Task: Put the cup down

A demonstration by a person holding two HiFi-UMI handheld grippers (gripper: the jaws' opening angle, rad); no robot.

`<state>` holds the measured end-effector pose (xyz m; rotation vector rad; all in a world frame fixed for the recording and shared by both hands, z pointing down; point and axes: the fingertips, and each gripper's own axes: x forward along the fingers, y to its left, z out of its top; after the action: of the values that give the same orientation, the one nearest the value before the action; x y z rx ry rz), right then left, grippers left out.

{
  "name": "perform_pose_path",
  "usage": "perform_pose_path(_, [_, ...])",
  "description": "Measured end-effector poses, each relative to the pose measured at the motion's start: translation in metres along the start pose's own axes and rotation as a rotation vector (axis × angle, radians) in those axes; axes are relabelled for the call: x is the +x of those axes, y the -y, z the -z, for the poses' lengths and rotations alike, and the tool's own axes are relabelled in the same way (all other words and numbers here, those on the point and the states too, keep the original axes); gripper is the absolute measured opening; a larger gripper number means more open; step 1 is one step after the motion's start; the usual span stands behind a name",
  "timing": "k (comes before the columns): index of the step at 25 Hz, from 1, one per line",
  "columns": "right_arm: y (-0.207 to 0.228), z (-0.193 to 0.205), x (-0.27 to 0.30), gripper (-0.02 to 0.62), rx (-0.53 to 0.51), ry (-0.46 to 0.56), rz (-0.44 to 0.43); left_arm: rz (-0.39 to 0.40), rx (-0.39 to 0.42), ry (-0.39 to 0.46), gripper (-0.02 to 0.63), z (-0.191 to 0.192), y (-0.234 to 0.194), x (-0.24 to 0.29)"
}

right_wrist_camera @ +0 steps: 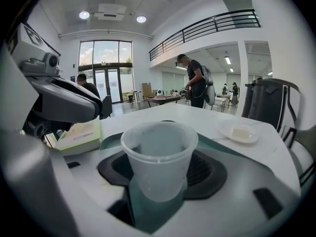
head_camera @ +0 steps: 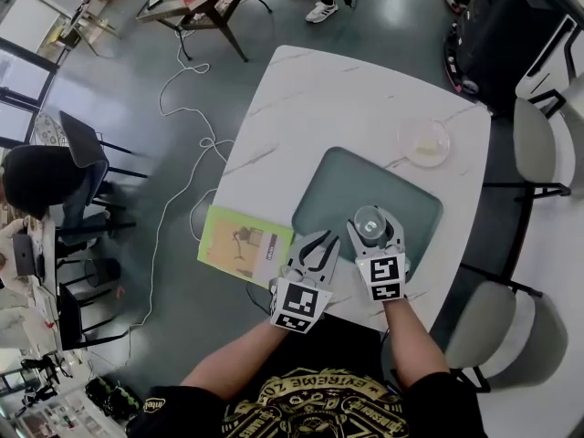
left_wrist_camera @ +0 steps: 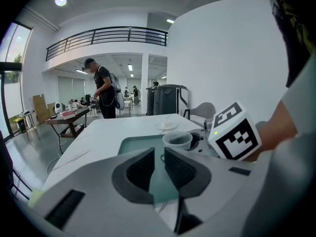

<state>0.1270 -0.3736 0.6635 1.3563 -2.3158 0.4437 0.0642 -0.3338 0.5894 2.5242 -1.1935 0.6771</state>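
A clear, empty plastic cup point(head_camera: 370, 223) stands upright between the jaws of my right gripper point(head_camera: 372, 230), whose pads press on its sides. It hangs over the near part of a grey-green mat point(head_camera: 338, 181); whether its base touches the mat I cannot tell. In the right gripper view the cup point(right_wrist_camera: 158, 157) fills the gap of the right gripper point(right_wrist_camera: 160, 177). My left gripper point(head_camera: 313, 243) sits just to the left at the mat's near edge, its jaws drawn together with only a slit and nothing between them. In the left gripper view, the left gripper point(left_wrist_camera: 159, 164) points at the cup point(left_wrist_camera: 177, 139).
The white marble table point(head_camera: 310, 99) carries a small clear plate point(head_camera: 424, 141) with a pale piece on it, beyond the mat to the right. A green book point(head_camera: 245, 245) lies at the table's near left edge. Chairs point(head_camera: 534, 144) stand on the right, cables point(head_camera: 182, 108) on the floor to the left.
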Motion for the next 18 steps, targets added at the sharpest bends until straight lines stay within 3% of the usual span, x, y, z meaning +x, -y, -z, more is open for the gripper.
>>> perform_pose_path(18, [0.007, 0.017, 0.008, 0.267, 0.045, -0.054, -0.012, 0.004, -0.01, -0.014, 0.071, 0.005, 0.004, 0.003])
